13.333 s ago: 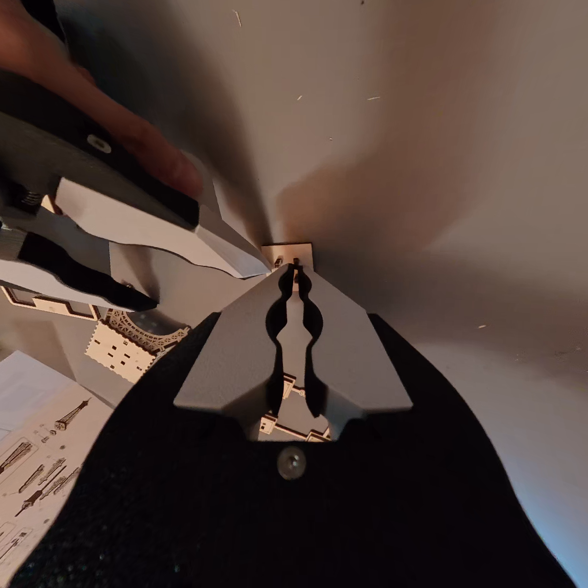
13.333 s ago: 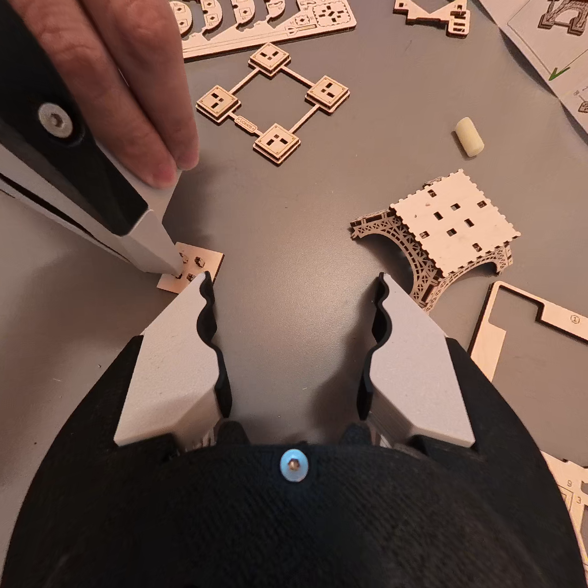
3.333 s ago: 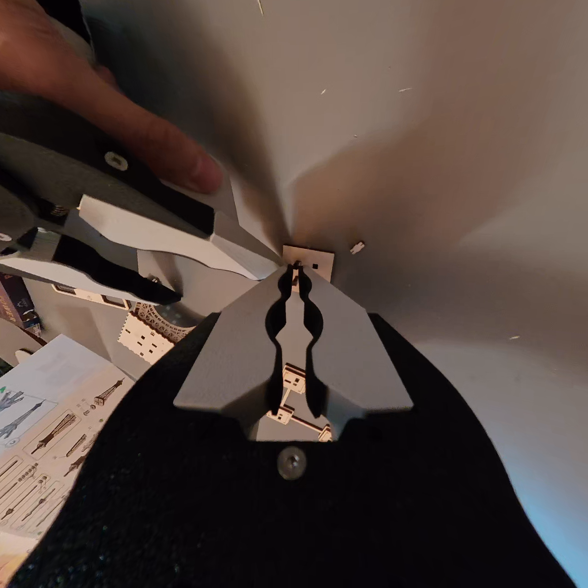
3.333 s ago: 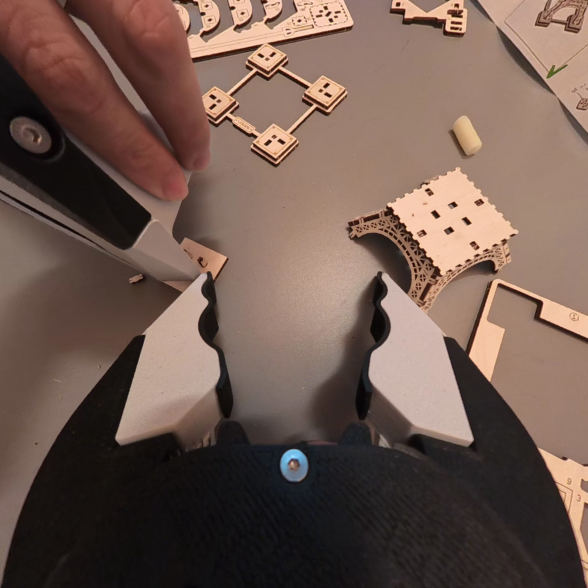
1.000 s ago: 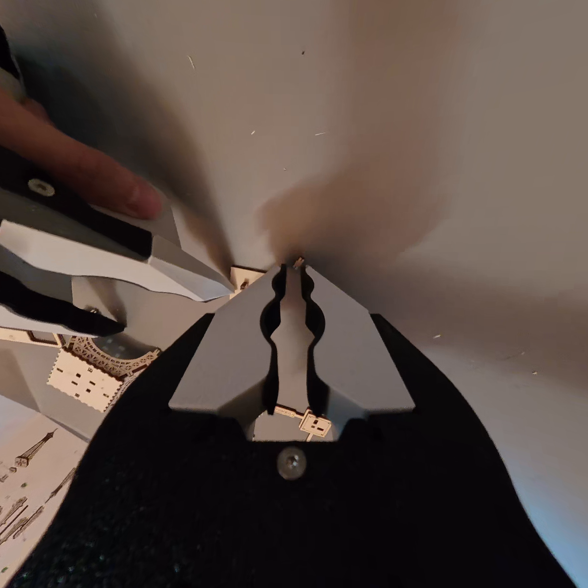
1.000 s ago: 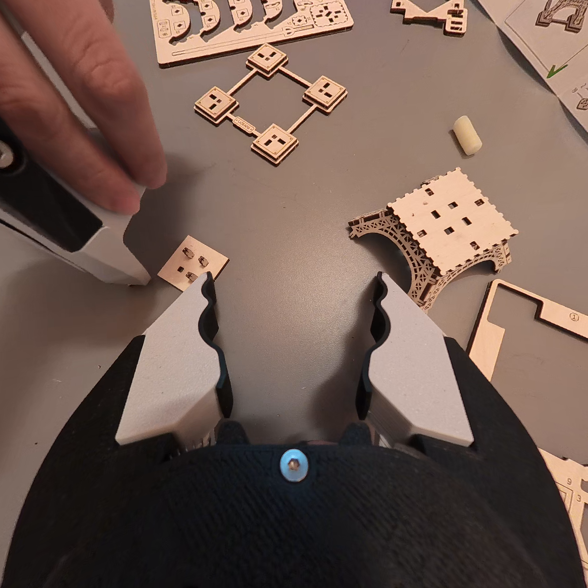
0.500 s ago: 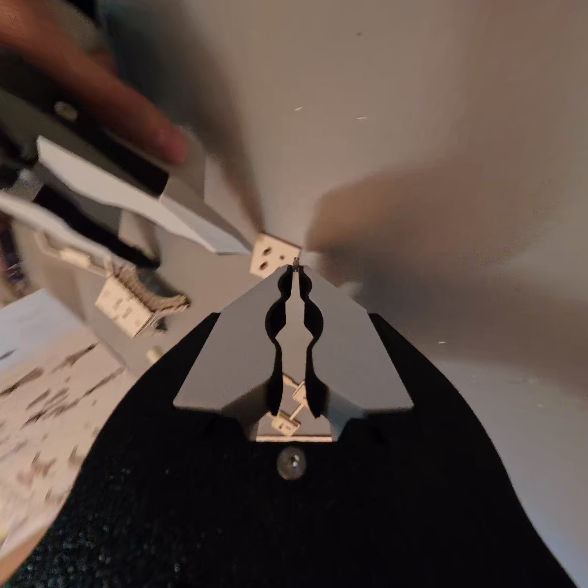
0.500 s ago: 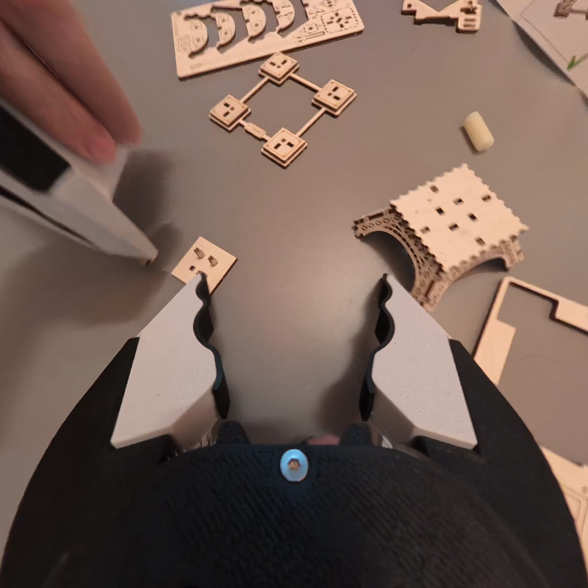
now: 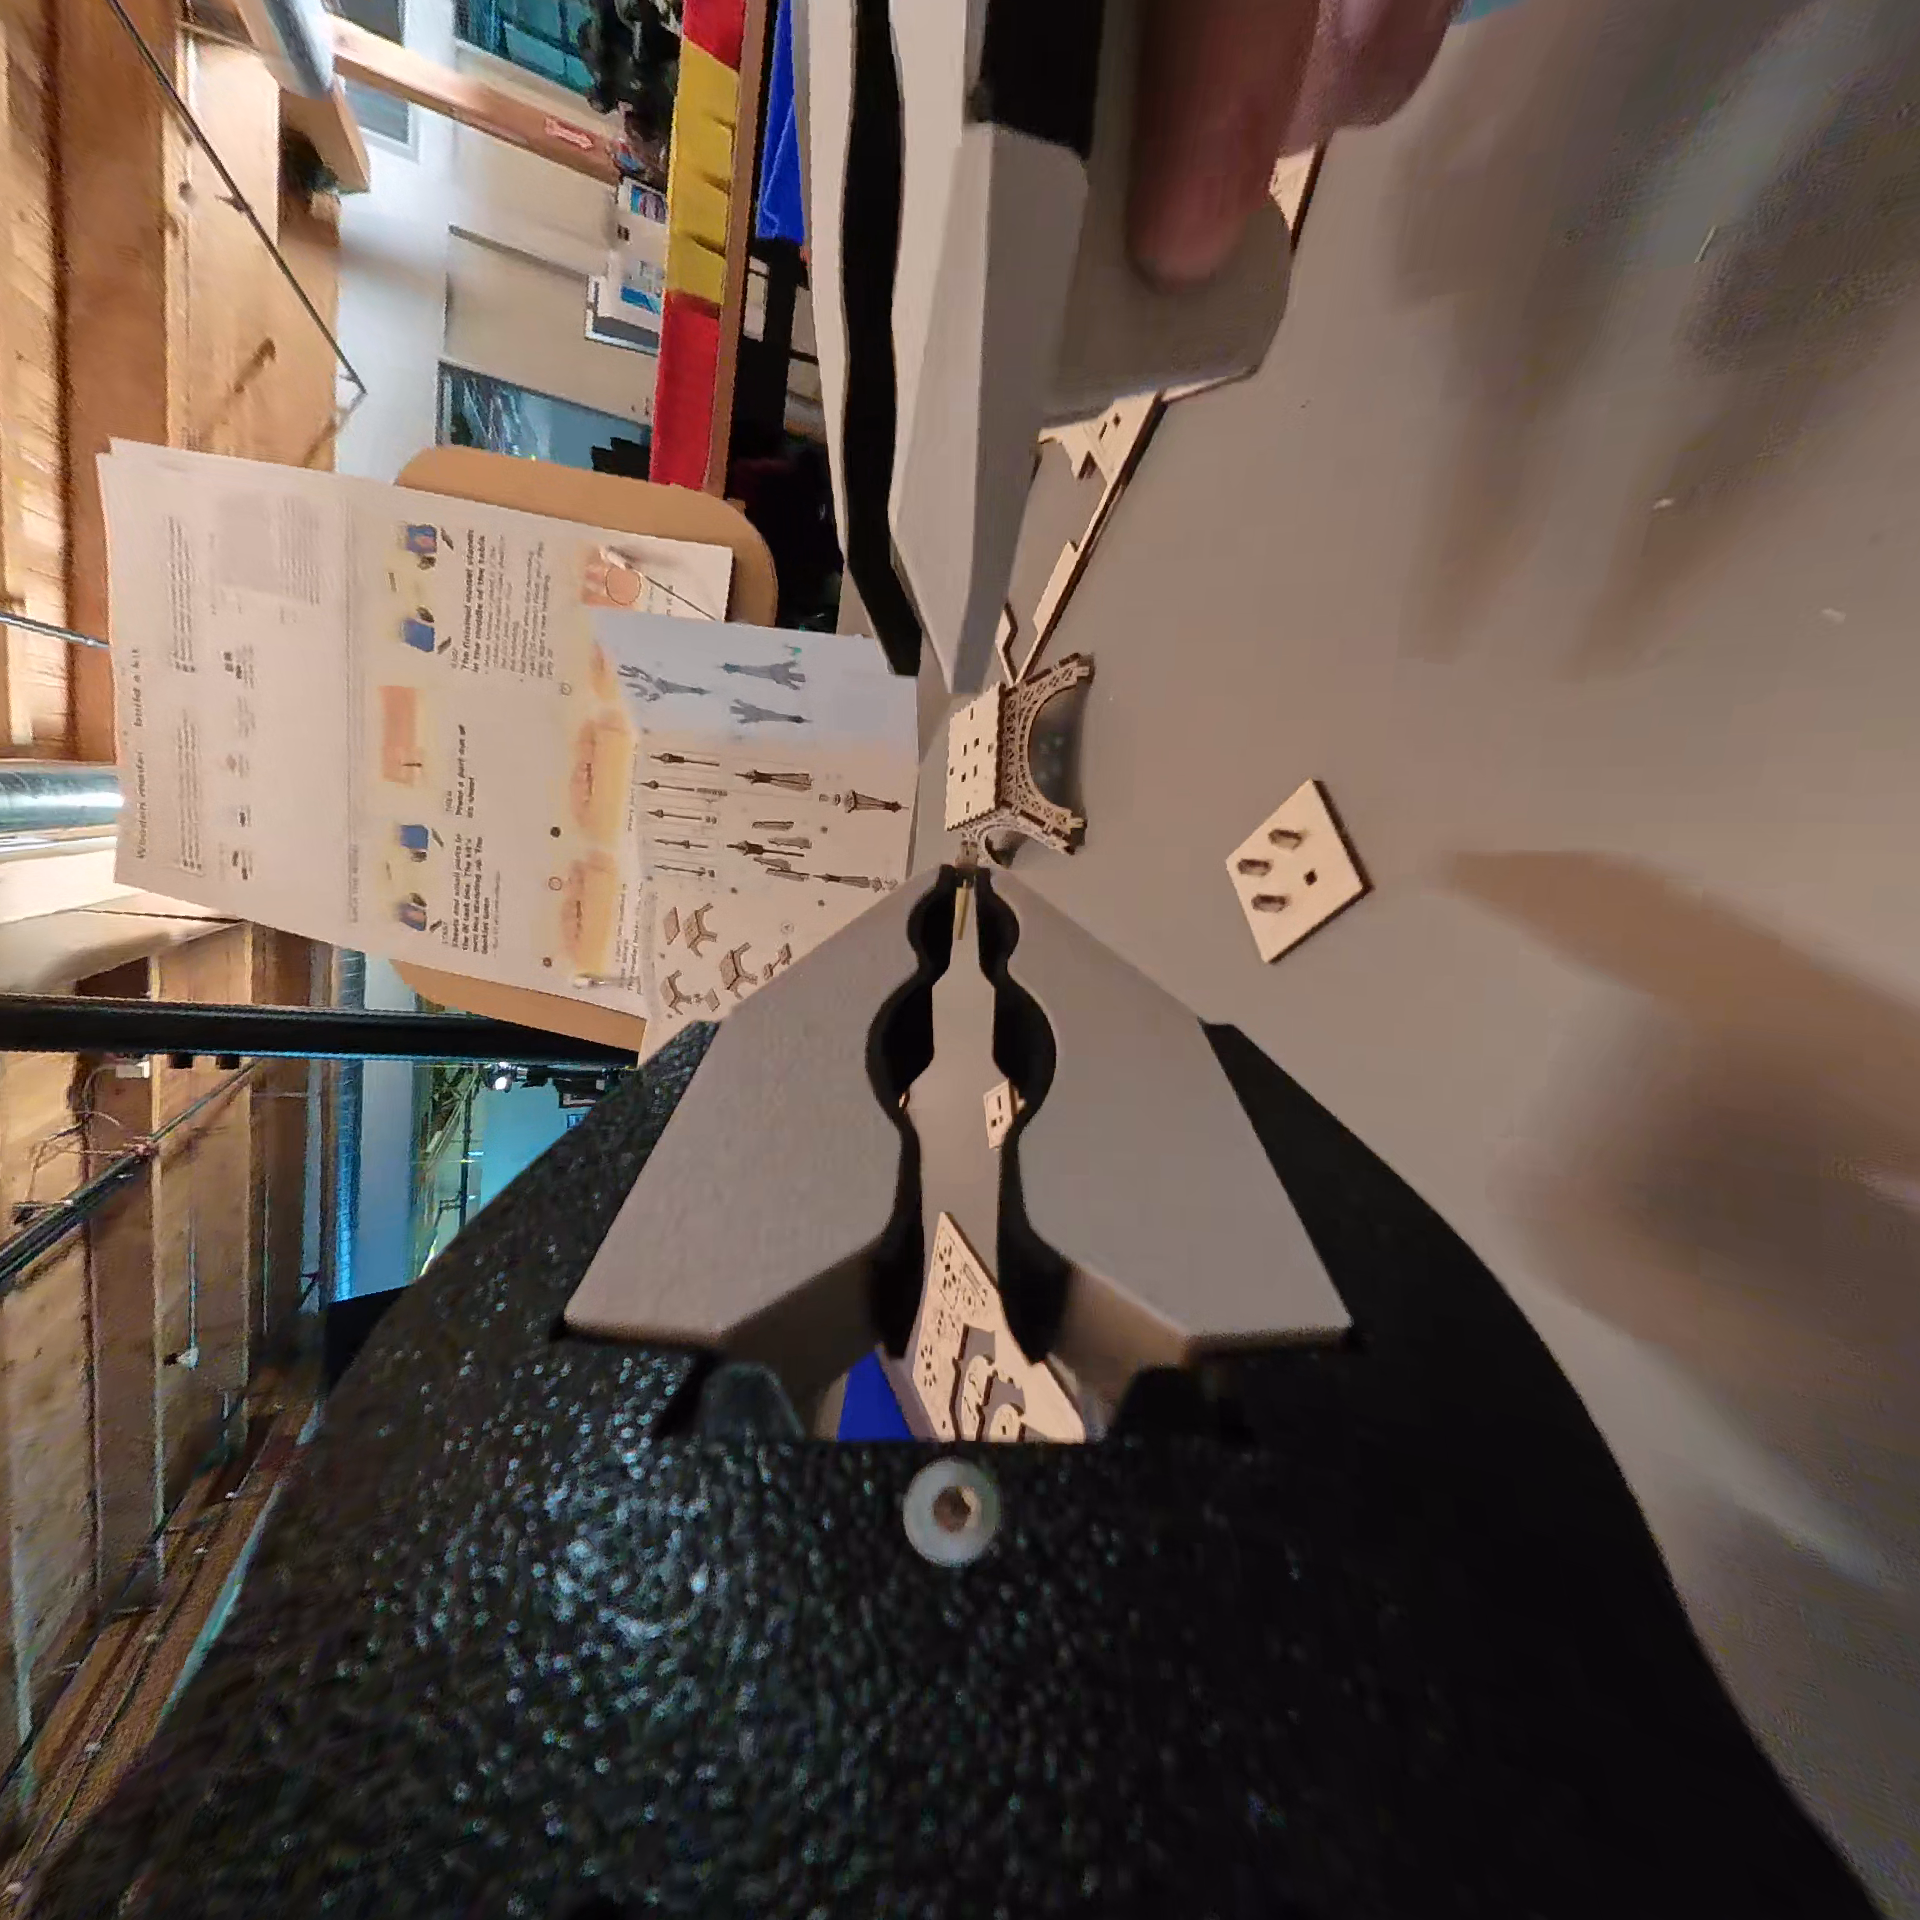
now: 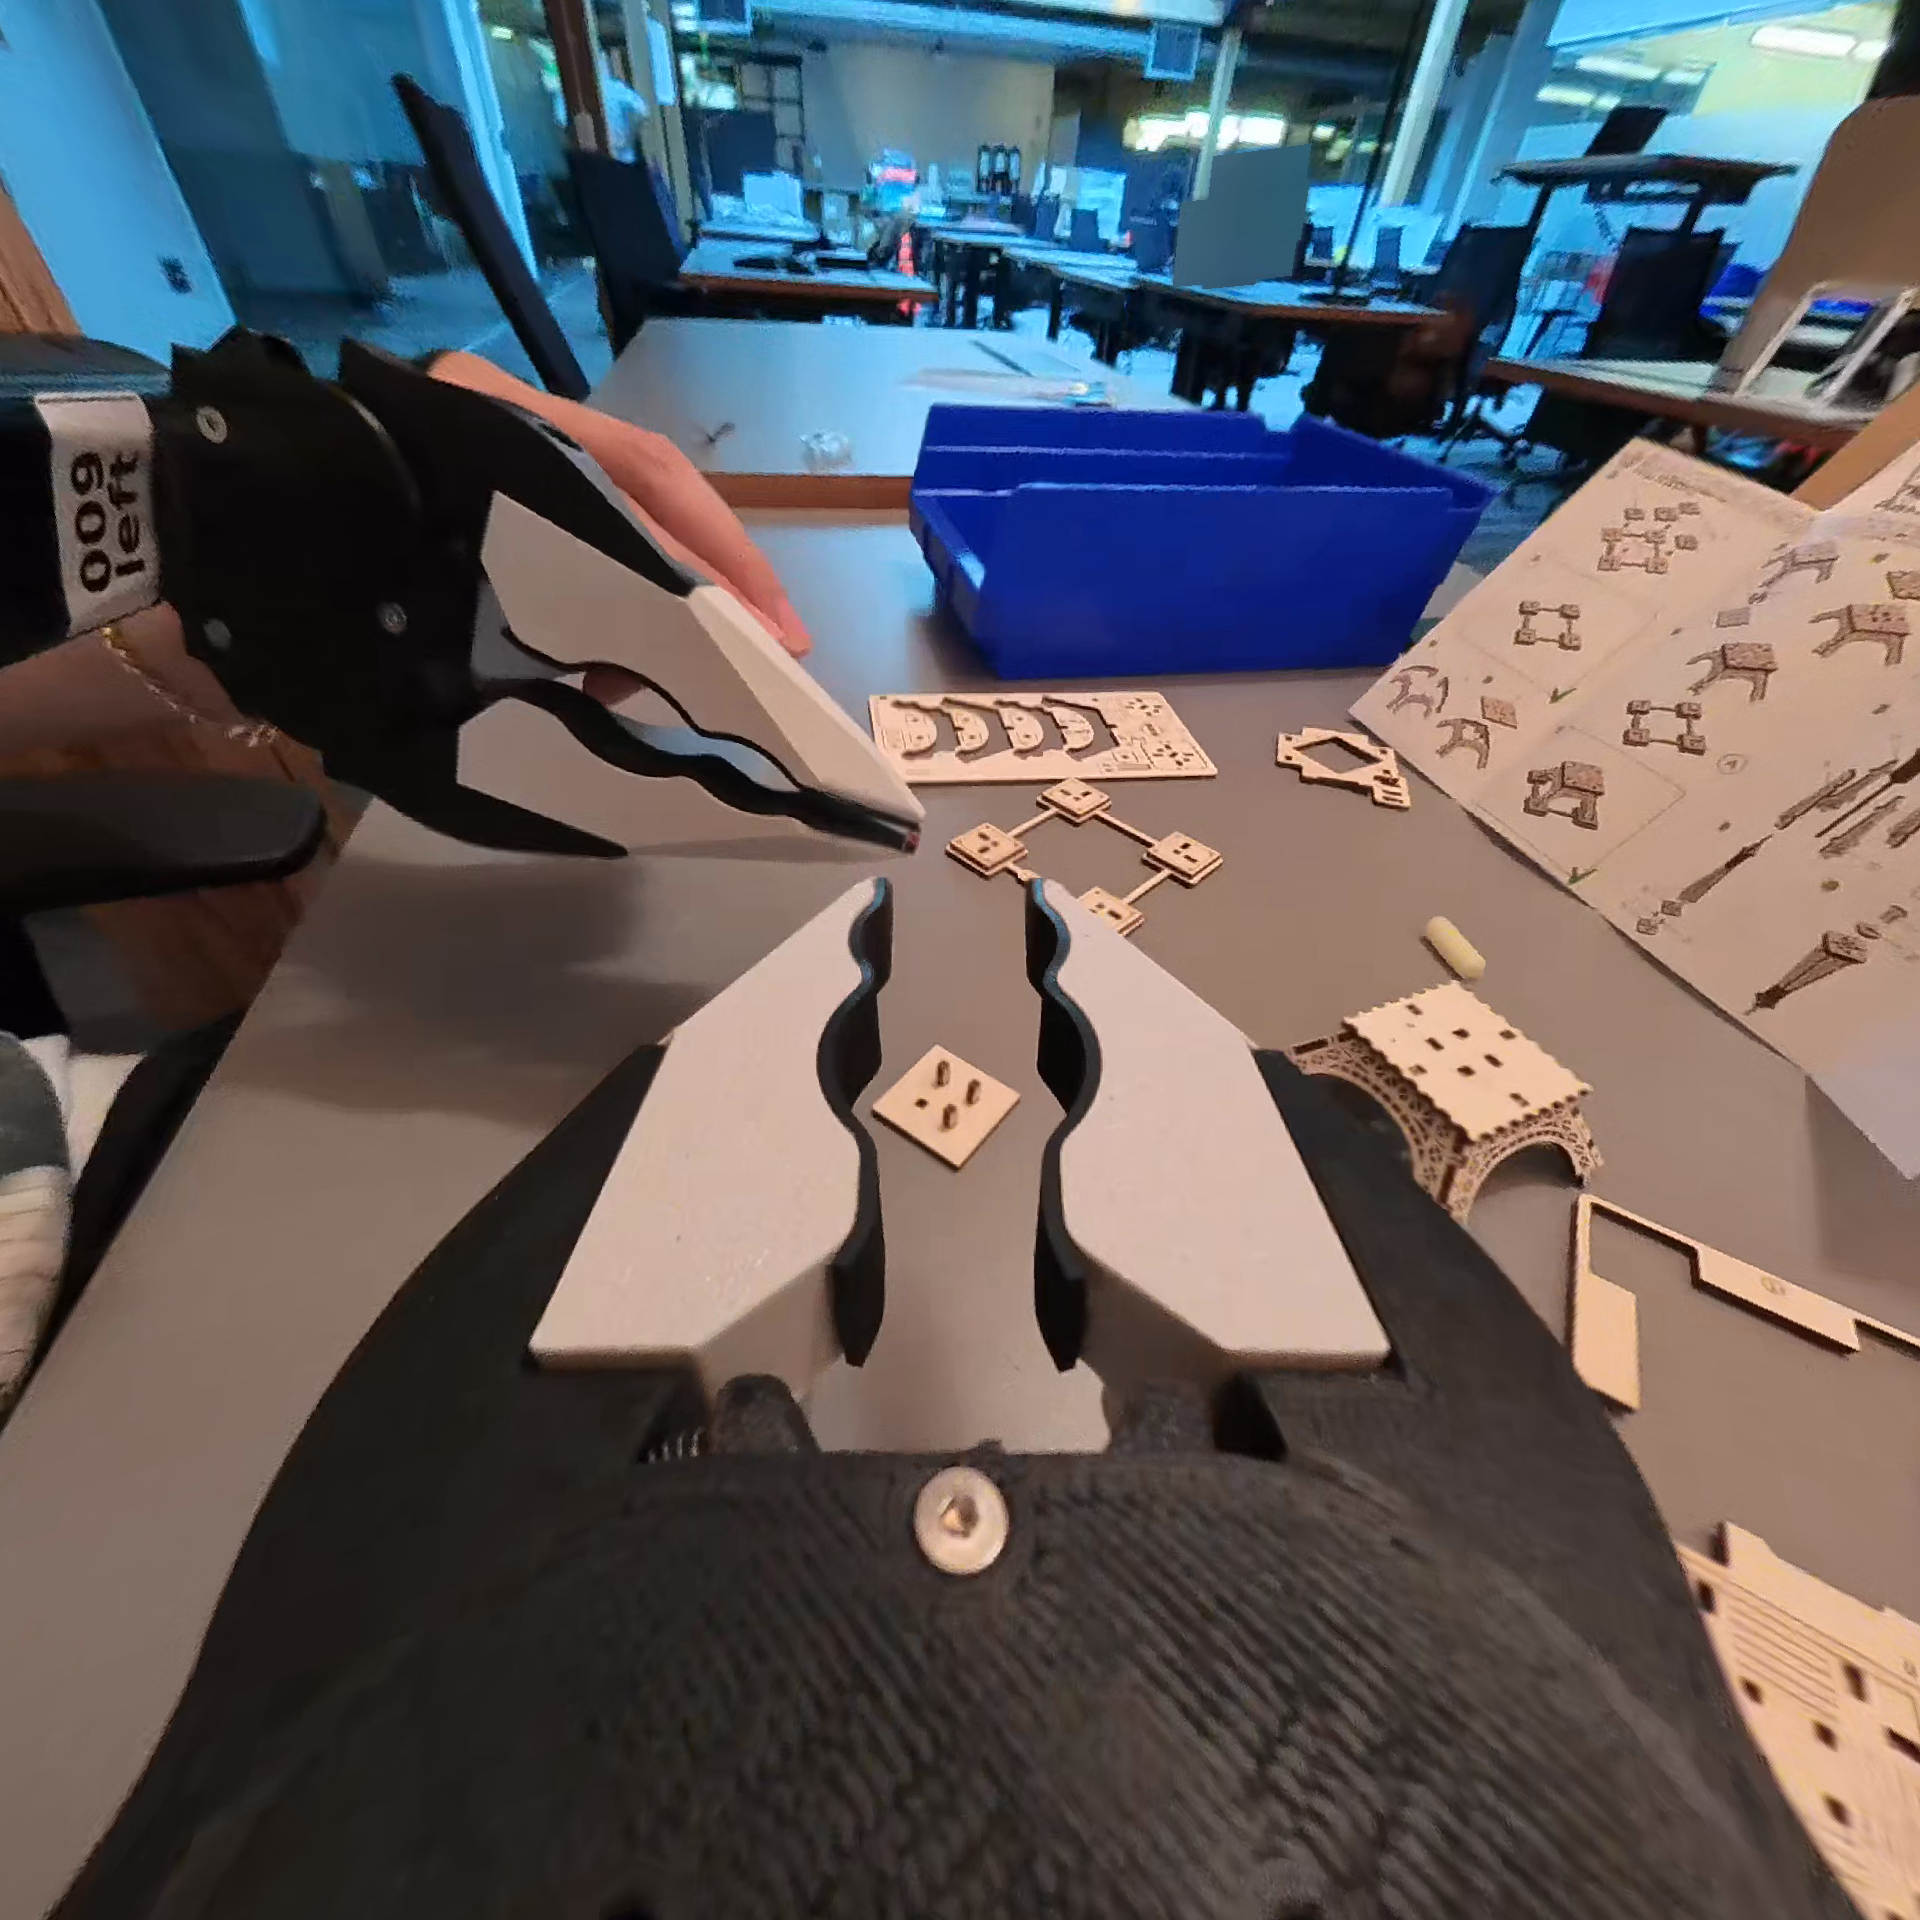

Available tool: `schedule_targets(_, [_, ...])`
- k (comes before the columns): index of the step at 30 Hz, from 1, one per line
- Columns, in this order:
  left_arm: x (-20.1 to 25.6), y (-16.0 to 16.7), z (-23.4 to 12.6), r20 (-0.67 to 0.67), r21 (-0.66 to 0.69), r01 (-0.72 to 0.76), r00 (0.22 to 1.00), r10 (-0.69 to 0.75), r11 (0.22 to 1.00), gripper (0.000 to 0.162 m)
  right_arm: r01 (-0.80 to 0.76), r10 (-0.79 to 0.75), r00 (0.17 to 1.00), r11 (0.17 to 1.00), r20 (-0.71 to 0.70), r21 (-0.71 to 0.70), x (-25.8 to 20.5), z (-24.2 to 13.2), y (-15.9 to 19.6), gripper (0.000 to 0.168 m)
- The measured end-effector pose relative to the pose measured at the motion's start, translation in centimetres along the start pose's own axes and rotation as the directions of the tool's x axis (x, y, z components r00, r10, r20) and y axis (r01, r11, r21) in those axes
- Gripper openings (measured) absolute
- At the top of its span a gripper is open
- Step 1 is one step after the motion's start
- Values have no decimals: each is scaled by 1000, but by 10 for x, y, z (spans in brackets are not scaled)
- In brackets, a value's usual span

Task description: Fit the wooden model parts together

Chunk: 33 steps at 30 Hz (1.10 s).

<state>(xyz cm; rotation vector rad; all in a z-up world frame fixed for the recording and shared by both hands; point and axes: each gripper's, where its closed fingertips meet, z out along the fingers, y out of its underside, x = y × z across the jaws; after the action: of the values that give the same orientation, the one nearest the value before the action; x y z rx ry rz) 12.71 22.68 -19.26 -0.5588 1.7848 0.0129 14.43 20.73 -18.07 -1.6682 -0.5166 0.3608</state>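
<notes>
On the grey tabletop [image 10: 436, 997], a small square wooden plate [image 10: 945, 1105] with four short pegs standing up from it lies flat, seen between the fingers of the right claw [image 10: 958, 902], which hangs above it part open and empty. The left claw [image 9: 968, 883] is pinched nearly closed on a thin sliver of wood [image 9: 965, 906] at its very tips; what that piece is cannot be told. Just right of the plate stands the arched tower base [image 10: 1455, 1112], upright on its legs with its slotted top facing up. Farther off lie a frame of four linked squares [image 10: 1086, 854], a flat sheet of cut parts [image 10: 1039, 736], a blue bin [image 10: 1184, 540] and instruction sheets [image 10: 1704, 707]. The plate looks light, thin and stiff but easy to snap, and its pegs look fragile, so it is probably best gripped by two opposite edges. Being square, it has no long axis; its corners point toward and away from the right claw.
</notes>
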Motion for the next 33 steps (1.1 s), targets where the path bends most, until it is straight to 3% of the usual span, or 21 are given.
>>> schedule_targets(3, [-1, -9, -1, 25, 34, 13, 1000, -14, 999, 1, -57, 59, 998, 994, -21, 92, -3, -1, -5, 18])
schedule_targets(7, [-1, -15, -1, 28, 51, 3, 1000, -5, 999, 1, -110, 108, 994, 988, 19, 107, -8, 2, -7, 18])
schedule_targets(26, [8, -22, 8, -15, 119, 51, 999, -49, 992, 1, -154, 152, 987, 988, 48, 33, -10, 8, 12, 1])
schedule_targets(29, [1, -22, 4, -54, 165, 159, 987, -152, 973, 4, -103, 100, 994, 994, 51, 44, -10, 6, 11, 1])
schedule_targets(33, [-5, -28, -7, -297, 244, 469, 869, -395, 849, 8, 133, -145, 988, 976, 55, 172, -20, -2, -3, 1])
